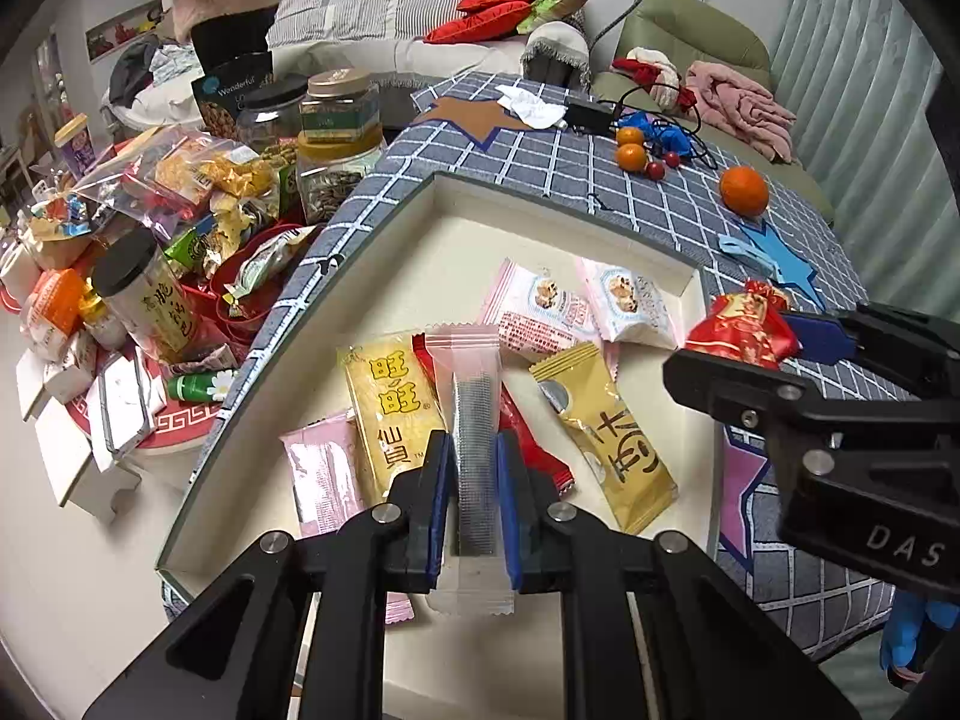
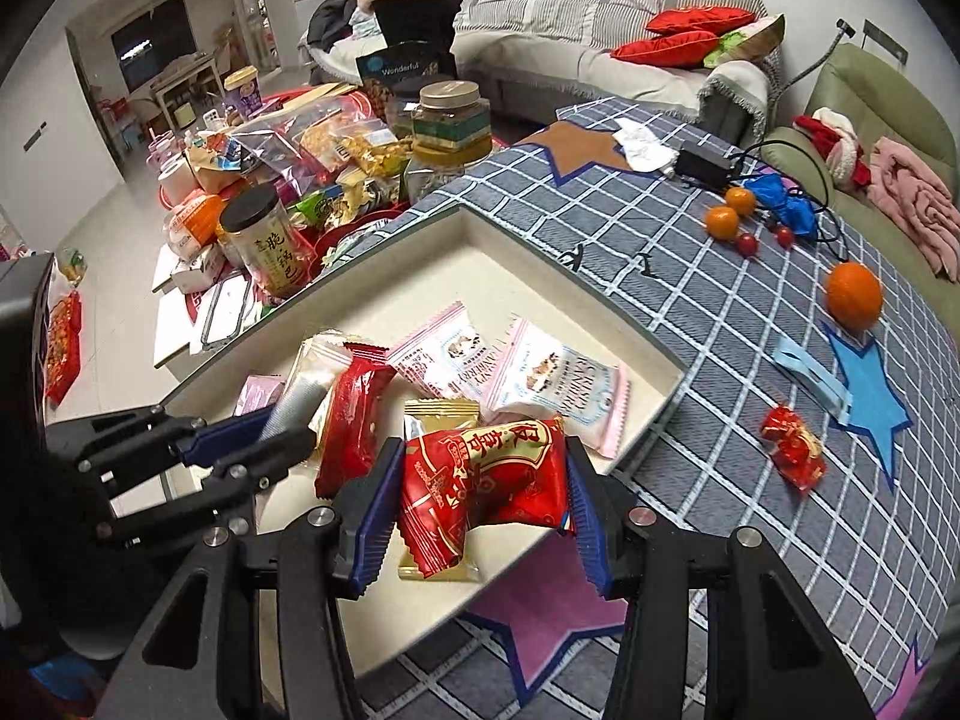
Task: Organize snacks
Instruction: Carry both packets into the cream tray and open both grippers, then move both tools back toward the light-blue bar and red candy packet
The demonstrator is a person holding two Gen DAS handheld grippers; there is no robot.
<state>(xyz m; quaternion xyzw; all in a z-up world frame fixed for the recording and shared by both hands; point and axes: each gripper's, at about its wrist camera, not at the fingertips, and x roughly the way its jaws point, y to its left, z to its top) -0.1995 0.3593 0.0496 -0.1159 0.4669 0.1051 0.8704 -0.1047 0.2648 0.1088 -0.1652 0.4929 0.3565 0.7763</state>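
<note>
Clear crinkly film with a grey ribbed bar inside: that slim packet [image 1: 475, 468] is pinched upright between the blue pads of the left gripper [image 1: 474, 501], whose jaws are nearly together on it, over the near end of the cream tray [image 1: 564, 204]. The right gripper [image 2: 480, 516] is about half open and clamped on a puffy red and gold packet [image 2: 483, 483] at the tray's near right edge. Both seem to be mid-delivery, so the sound way is to lower each packet onto a bare patch of tray floor and part the jaws only when it is close to the floor, keeping the two tools clear of each other since they work side by side. Under them lie a yellow packet [image 1: 393, 414], a gold packet [image 1: 606, 438] and a red packet [image 2: 351, 414]; farther in, two pink-and-white pouches [image 1: 540, 312]. Out on the checked cloth [image 2: 690, 276] one small red sweet [image 2: 793, 447] is not yet in the tray, beyond it an orange [image 2: 854, 295], and off to the left a crowded heap of jars and bags [image 1: 180, 192].
</note>
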